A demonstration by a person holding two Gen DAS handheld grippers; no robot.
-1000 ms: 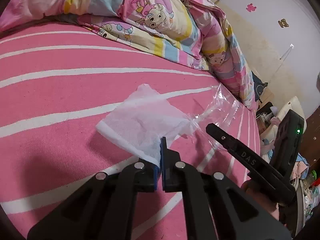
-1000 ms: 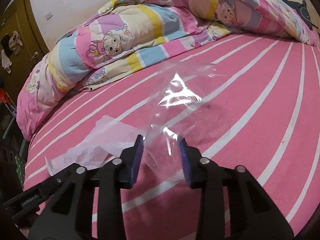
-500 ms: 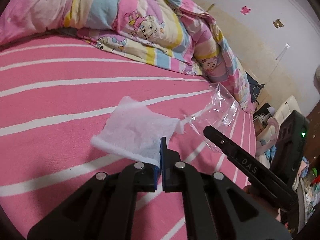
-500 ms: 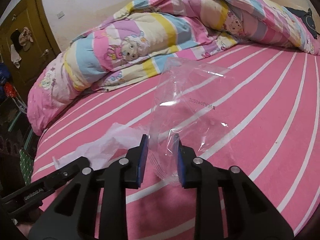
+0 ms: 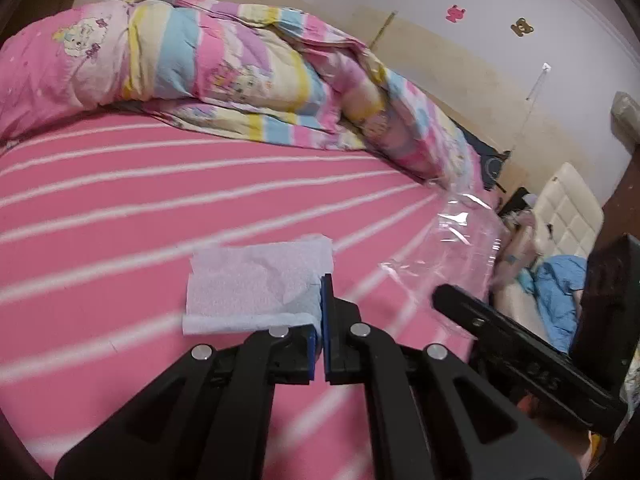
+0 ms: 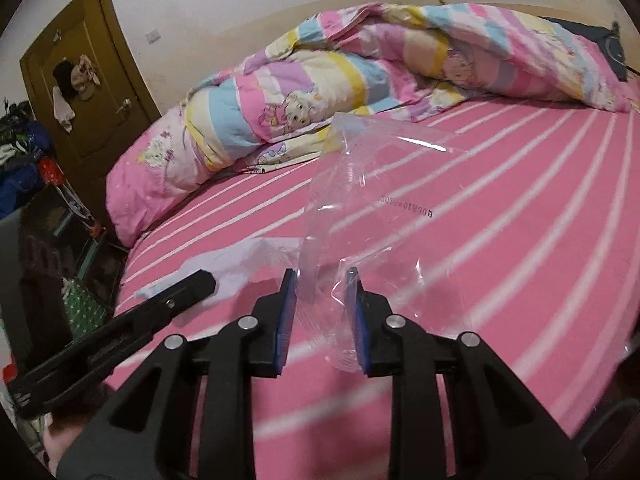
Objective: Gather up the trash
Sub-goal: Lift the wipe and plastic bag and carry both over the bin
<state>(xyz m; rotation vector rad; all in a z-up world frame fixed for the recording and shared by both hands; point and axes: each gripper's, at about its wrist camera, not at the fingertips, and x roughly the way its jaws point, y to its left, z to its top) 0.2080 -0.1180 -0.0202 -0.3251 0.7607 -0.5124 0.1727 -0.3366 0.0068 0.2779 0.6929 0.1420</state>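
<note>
A white tissue [image 5: 256, 284] hangs from my left gripper [image 5: 322, 304], which is shut on its right edge, lifted above the pink striped bedsheet [image 5: 160, 208]. A clear plastic bag [image 6: 380, 200] with small printed letters stands up from my right gripper [image 6: 322, 292], whose blue pads pinch its crumpled lower end. In the left wrist view the bag [image 5: 452, 248] shows to the right, above one of the right gripper's fingers [image 5: 472, 316]. In the right wrist view the tissue [image 6: 240, 256] lies behind a left gripper finger [image 6: 176, 300]. Both grippers are side by side over the bed.
A bunched pastel cartoon quilt [image 5: 240, 72] lies along the far side of the bed. Left of the bed are a brown door [image 6: 88, 92] and piled clutter [image 6: 48, 216]. On the other side stand a white padded seat [image 5: 568, 216] and blue cloth [image 5: 560, 292].
Both grippers have risen and drawn back from the bed, carrying the tissue and the bag up off the sheet. The right jaws narrowed on the bag early on.
</note>
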